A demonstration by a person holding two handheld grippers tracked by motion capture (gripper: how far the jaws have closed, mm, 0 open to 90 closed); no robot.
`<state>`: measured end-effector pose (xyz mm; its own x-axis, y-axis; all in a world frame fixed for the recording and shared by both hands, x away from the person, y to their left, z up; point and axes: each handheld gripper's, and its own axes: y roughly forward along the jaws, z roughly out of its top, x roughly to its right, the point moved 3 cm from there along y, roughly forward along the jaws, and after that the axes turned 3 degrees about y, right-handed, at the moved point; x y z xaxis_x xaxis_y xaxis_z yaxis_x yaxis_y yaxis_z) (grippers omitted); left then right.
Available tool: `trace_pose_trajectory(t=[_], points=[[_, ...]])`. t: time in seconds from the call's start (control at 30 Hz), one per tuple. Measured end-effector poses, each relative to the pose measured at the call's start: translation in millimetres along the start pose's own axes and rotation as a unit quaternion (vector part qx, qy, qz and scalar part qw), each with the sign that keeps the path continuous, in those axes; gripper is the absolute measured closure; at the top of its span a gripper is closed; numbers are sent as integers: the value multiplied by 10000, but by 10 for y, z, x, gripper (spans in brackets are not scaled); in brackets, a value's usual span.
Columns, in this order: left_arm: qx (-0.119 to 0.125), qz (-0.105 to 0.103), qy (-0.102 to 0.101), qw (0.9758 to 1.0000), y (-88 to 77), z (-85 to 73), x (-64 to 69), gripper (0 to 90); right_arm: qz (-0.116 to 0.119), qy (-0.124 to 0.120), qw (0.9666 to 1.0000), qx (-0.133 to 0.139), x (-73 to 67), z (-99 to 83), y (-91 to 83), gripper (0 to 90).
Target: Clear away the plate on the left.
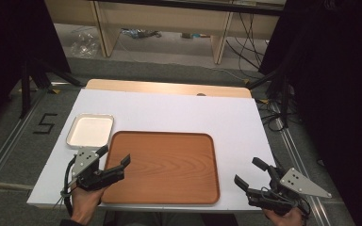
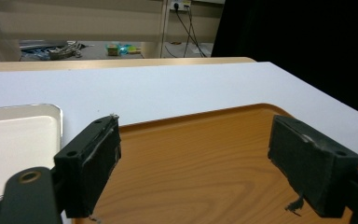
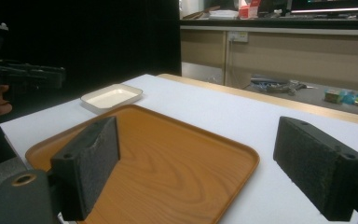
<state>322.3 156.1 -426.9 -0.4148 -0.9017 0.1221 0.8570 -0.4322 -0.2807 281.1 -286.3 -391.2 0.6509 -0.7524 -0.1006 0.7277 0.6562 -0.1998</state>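
White smooth tabletop, rectangular. Wood-grain tray, rounded corners, at its near edge. Shallow white metal dish just off tray's far-left corner. Left gripper over tray's left rim, right gripper right of tray; both jaws spread, empty.

One wooden tray, one small white dish and two hand-held grippers sit over one table.
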Motion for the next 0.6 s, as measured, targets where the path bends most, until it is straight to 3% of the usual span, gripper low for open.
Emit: trace_pose_trajectory(t=[0.6], points=[[-212,359,-60,9991,131,-65,-226,177,53,44,10000,-17,-4,-3,8,154]])
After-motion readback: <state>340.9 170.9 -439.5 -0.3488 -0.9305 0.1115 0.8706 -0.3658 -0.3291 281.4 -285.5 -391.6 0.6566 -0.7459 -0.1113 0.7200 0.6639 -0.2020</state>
